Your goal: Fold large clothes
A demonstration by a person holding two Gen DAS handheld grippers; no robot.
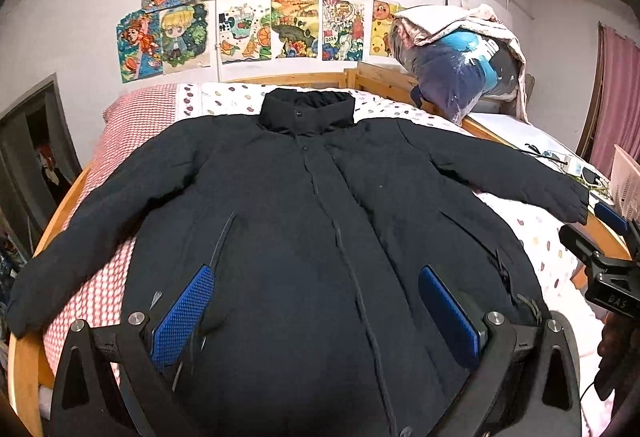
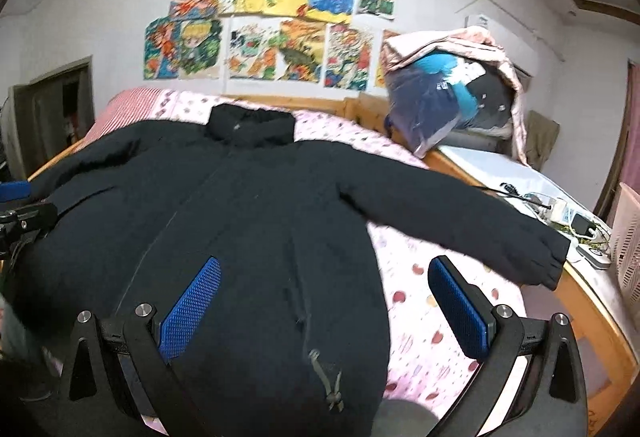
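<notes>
A large black padded jacket [image 1: 320,205] lies flat and face up on the bed, collar at the far end, both sleeves spread out to the sides. My left gripper [image 1: 316,311] is open and empty above the jacket's lower front. My right gripper [image 2: 326,301] is open and empty above the jacket's lower right side [image 2: 248,221]. The right sleeve [image 2: 472,225] stretches toward the bed's right edge, its cuff by the wooden rail. The right gripper also shows at the right edge of the left wrist view [image 1: 608,237].
The bed has a dotted pink sheet [image 2: 424,301] and a wooden frame [image 2: 596,321]. A bag of clothes under a blanket [image 1: 460,65] sits at the far right. A side table with chargers and cables [image 2: 568,221] and a white basket [image 1: 628,181] stand right of the bed.
</notes>
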